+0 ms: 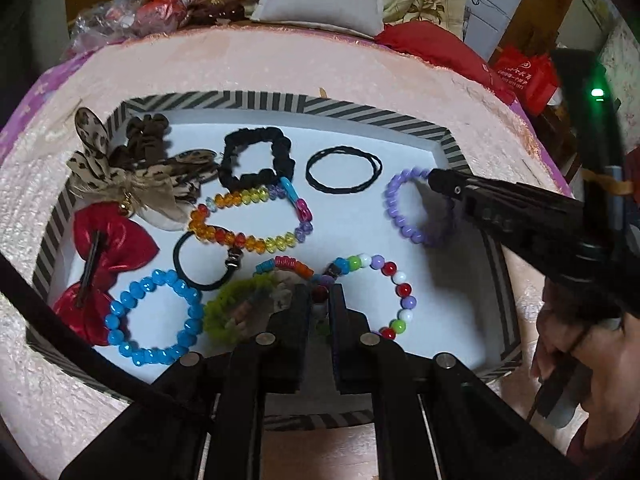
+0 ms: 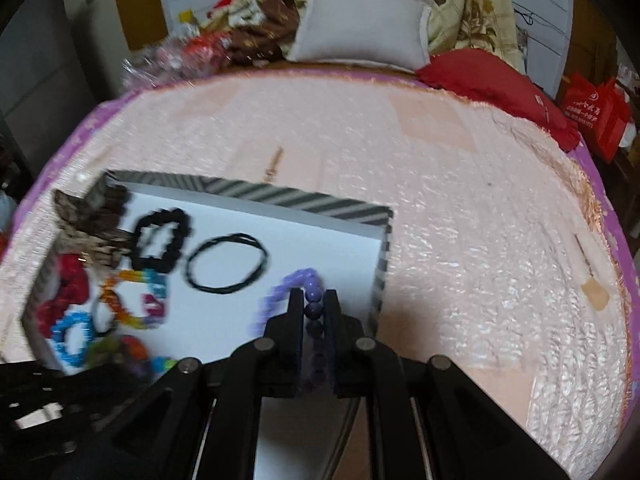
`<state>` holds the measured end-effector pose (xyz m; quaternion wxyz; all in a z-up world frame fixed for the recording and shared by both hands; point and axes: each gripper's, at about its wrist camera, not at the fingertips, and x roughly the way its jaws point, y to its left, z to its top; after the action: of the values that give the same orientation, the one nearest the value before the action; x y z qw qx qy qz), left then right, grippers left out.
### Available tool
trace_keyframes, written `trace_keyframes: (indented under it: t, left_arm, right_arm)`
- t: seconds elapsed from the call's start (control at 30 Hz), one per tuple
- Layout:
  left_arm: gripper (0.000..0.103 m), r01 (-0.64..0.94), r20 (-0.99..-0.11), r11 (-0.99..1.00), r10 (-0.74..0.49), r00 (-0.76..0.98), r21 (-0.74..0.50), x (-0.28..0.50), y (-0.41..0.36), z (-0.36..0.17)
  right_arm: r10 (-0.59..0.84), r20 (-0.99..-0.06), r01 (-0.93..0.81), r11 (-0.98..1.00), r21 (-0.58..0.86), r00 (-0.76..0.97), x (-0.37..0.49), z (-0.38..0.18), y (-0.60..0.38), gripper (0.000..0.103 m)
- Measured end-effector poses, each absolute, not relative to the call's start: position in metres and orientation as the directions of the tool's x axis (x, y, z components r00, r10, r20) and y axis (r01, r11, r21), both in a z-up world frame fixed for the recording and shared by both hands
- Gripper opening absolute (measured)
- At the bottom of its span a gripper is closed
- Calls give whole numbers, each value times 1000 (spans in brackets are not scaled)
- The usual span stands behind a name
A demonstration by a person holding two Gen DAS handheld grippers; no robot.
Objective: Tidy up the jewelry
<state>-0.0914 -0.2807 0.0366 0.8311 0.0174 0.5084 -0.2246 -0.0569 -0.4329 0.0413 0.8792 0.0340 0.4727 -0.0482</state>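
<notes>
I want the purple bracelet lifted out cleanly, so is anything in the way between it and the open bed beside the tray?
Only the tray's striped wall, right beside the purple bracelet, which the right hand-held gripper has clamped. Beyond the wall the pink bedspread looks bare.

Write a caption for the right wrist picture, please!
Right gripper shut on a purple bead bracelet over the striped tray.
</notes>
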Motion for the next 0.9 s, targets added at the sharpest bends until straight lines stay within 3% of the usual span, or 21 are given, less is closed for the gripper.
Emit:
trace_keyframes:
  t: [0.1,0.2,0.47,0.67,0.9]
  left_arm:
    - [10,395,-849,900,-350,396,-186,-92,-282,37]
    - [19,399,-849,900,-342,402,-173,-93,-283,36]
    - [23,373,-827,919,-304,472,-124,-114,-268,50]
    - [23,348,-809,931,-285,513,-108,-138,-244,61]
    - [23,326,-805,940,-271,528,-102,-172,-216,65]
  right_arm:
    - [-74,-832,130,992,-3,550,-59,37,-432,9]
    - [-51,-822,137,990,33,568,-68,41,-434,14]
    - [-48,-742,145,987,66,668,-136,74,-419,44]
    - [-89,-691,183,981,63,717,-194,91,-400,56]
    - [-65,-677,151,986,70,733,-238,94,-366,60]
